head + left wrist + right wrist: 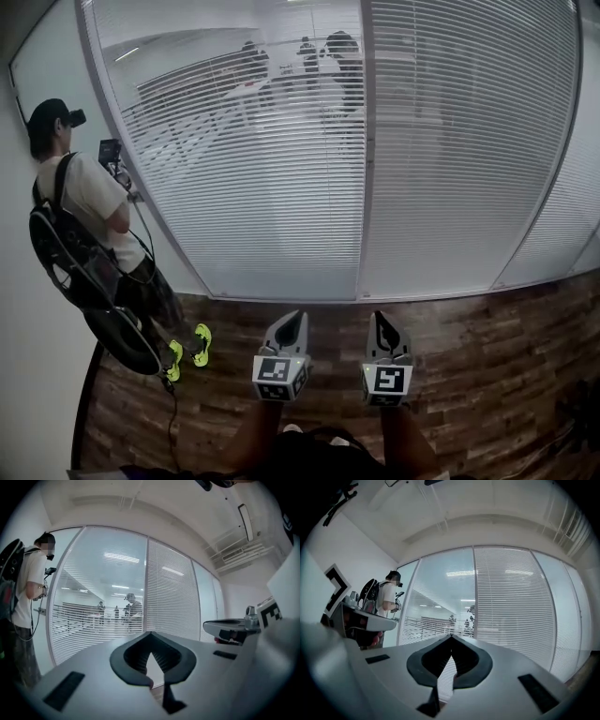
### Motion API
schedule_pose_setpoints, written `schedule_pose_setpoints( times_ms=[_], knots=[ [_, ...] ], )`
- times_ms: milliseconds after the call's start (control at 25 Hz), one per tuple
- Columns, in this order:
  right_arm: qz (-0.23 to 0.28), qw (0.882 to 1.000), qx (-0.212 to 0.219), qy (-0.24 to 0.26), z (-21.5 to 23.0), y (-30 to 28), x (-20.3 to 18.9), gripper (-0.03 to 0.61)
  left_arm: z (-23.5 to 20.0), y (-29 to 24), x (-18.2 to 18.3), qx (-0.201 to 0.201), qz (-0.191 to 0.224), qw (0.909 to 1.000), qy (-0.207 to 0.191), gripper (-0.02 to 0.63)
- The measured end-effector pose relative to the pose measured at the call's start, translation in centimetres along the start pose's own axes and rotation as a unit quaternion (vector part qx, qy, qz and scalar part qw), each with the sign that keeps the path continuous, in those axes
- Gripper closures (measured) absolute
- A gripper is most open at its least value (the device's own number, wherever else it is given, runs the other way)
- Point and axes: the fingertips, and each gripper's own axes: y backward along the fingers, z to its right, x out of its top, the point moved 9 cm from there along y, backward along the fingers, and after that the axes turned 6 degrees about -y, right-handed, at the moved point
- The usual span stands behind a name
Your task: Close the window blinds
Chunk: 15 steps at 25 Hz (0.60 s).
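Two grippers, the left gripper [294, 317] and the right gripper [381, 317], are held level and side by side over a wood plank floor [487, 375]. Each has its jaws together with nothing between them. The window blinds [281, 187] hang on a glass wall straight ahead, well apart from both pairs of jaws. Two wide blind panels show, plus a strip of a third at the right edge. The left panel's slats are open enough to show figures beyond; the right panel [459, 159] looks denser. One person with a backpack [89, 225] stands at the left.

A person [89, 202] stands on the wood-plank floor [487, 375] at left.
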Motion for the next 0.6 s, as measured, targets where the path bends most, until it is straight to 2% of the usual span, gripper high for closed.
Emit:
schedule_pose_setpoints(
  times_ms=[120,240,360,480,600],
  knots=[
    [0.014,1.000,0.017,0.003,0.4,-0.9,-0.7,0.577,-0.2,-1.1,-0.9,0.001,-0.003,1.0000,0.005,0.620],
    [-0.010,0.999,0.004,-0.030,1.0,-0.4,-2.4,0.577,-0.1,-1.5,-2.5,-0.010,-0.018,0.9991,0.036,0.620],
    [-0.015,1.000,-0.009,-0.014,1.1,-0.7,-2.4,0.577,-0.3,-2.3,-2.9,-0.020,-0.014,0.9982,0.055,0.620],
    [-0.007,1.000,0.006,-0.015,0.8,-1.6,-2.8,0.577,-0.6,-2.9,-3.4,-0.021,-0.018,0.9989,0.038,0.620],
    [-0.016,1.000,0.004,-0.025,0.6,-3.0,-3.6,0.577,-1.0,-3.8,-3.4,-0.022,-0.019,0.9996,-0.002,0.620]
  ],
)
